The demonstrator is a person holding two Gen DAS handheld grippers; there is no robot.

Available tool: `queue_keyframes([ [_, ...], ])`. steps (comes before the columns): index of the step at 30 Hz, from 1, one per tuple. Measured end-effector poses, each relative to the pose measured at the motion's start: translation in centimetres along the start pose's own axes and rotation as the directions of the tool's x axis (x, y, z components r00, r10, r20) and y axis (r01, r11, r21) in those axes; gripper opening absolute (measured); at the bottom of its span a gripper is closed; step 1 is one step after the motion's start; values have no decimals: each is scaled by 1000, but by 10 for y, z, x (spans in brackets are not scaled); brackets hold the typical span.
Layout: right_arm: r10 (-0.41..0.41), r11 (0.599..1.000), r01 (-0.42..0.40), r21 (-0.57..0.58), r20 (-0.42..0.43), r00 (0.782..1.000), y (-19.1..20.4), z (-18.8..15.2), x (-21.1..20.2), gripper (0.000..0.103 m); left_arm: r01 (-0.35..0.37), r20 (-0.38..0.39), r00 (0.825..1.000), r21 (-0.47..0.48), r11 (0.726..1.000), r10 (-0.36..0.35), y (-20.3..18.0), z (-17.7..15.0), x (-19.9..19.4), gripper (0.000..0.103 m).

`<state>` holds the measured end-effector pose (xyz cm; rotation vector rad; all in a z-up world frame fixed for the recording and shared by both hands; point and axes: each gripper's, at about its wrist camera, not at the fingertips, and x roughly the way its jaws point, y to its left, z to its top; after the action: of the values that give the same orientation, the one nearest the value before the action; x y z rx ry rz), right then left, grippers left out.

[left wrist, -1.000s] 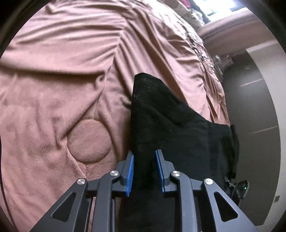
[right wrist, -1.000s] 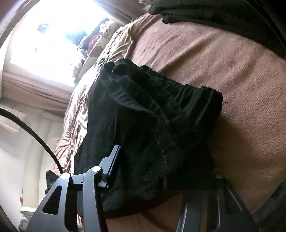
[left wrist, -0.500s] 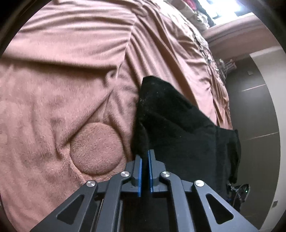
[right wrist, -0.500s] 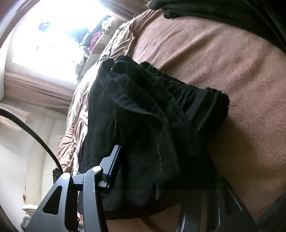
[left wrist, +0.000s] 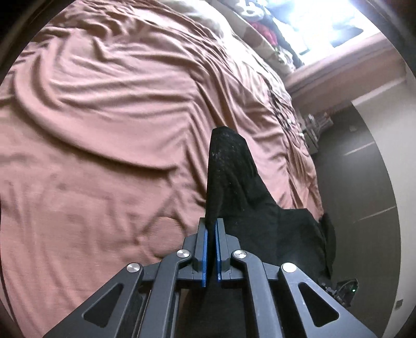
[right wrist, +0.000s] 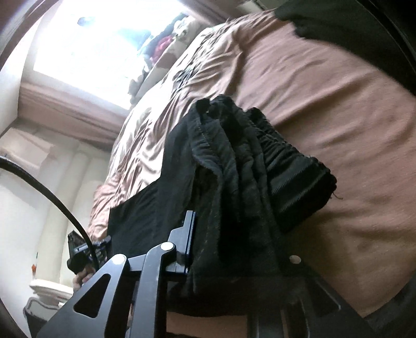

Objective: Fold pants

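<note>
Black pants (left wrist: 234, 176) lie along the edge of a bed covered by a brown blanket (left wrist: 104, 104). My left gripper (left wrist: 211, 221) is shut on a fold of one pant leg, and the cloth rises from the blue pads in a peak. In the right wrist view the elastic waistband (right wrist: 293, 176) and bunched upper part of the pants (right wrist: 228, 161) hang lifted off the blanket (right wrist: 338, 104). My right gripper (right wrist: 241, 234) is closing on that bunch. One blue-padded finger (right wrist: 189, 234) presses the cloth, while the other finger is hidden under it.
A round bump (left wrist: 166, 234) shows in the blanket left of the left gripper. Clothes (left wrist: 267, 31) are piled near the bright window. Dark floor (left wrist: 364, 182) runs along the bed's edge. Another dark garment (right wrist: 351, 20) lies at the far corner. A black cable (right wrist: 52, 192) arcs at left.
The left jaws closed onto the pant leg and lifted it up and away. The right jaws narrowed on the waistband bunch, which rose off the blanket.
</note>
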<state>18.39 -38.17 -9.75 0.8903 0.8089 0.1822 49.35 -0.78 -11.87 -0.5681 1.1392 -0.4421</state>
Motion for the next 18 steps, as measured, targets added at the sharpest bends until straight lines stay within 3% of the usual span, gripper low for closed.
queue_keyframes([
  [7, 0, 999, -5, -52, -112, 994, 37, -11, 46, 15, -44, 44, 998, -48, 998, 46, 50, 4, -48, 5],
  [18, -4, 986, -42, -163, -273, 962, 93, -11, 105, 15, -95, 106, 989, -112, 989, 107, 107, 24, -98, 5],
])
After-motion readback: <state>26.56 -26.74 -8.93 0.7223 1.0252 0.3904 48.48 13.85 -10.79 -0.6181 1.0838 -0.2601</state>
